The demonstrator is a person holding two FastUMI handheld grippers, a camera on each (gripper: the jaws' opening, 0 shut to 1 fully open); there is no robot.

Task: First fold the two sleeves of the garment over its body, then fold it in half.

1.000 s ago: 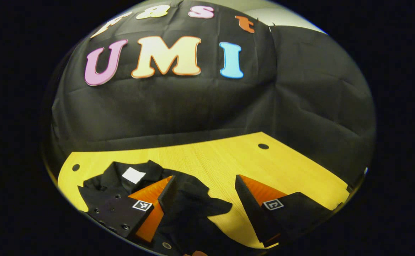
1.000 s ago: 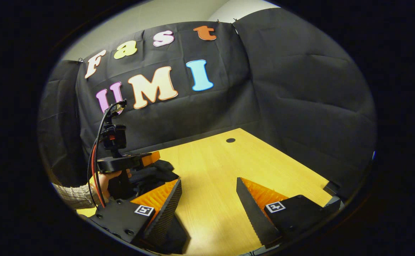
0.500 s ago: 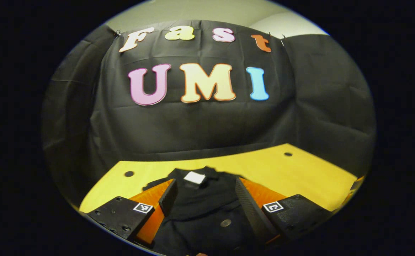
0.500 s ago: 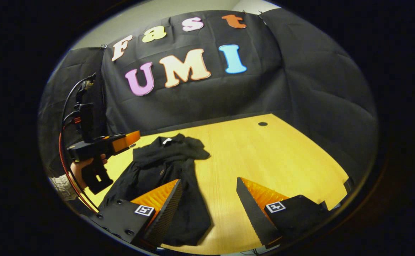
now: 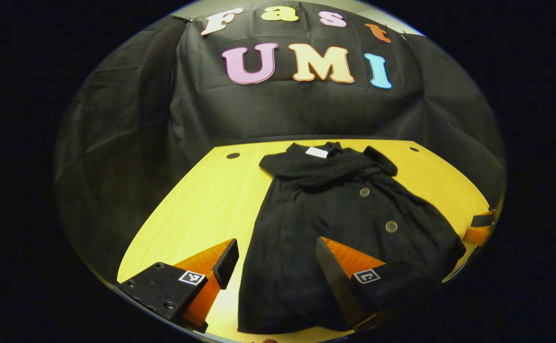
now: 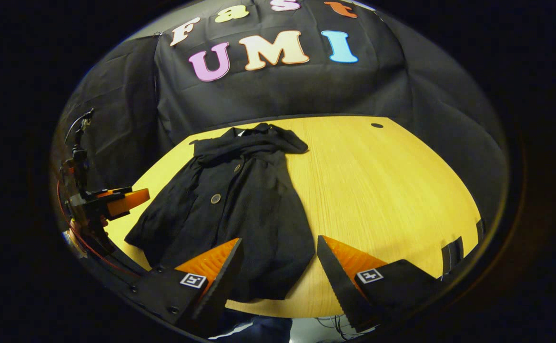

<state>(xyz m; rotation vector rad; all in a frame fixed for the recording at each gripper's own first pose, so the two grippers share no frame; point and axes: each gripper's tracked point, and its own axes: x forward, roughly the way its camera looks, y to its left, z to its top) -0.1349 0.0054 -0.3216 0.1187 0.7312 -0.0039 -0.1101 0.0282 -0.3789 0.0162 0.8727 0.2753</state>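
Observation:
A black garment (image 5: 335, 224) with round buttons lies flat on the yellow wooden table (image 5: 197, 209), collar and white label at the far end, hem toward me. A sleeve is bunched across its chest just below the collar. My left gripper (image 5: 274, 252) hovers open above the hem's left part, nothing between its fingers. In the right gripper view the garment (image 6: 244, 205) lies left of centre, and my right gripper (image 6: 278, 247) hangs open over its near right corner, holding nothing. The left gripper (image 6: 111, 202) shows at the table's left edge, and the right gripper (image 5: 480, 228) at the far right.
The table (image 6: 382, 190) has wide bare wood to the right of the garment. Small round holes (image 5: 233, 155) (image 6: 377, 125) sit near its far corners. Black cloth walls close the booth behind and on both sides.
Both grippers have drawn back from the collar end toward the near table edge, staying open. The whole garment now shows, lying flat with nothing holding it.

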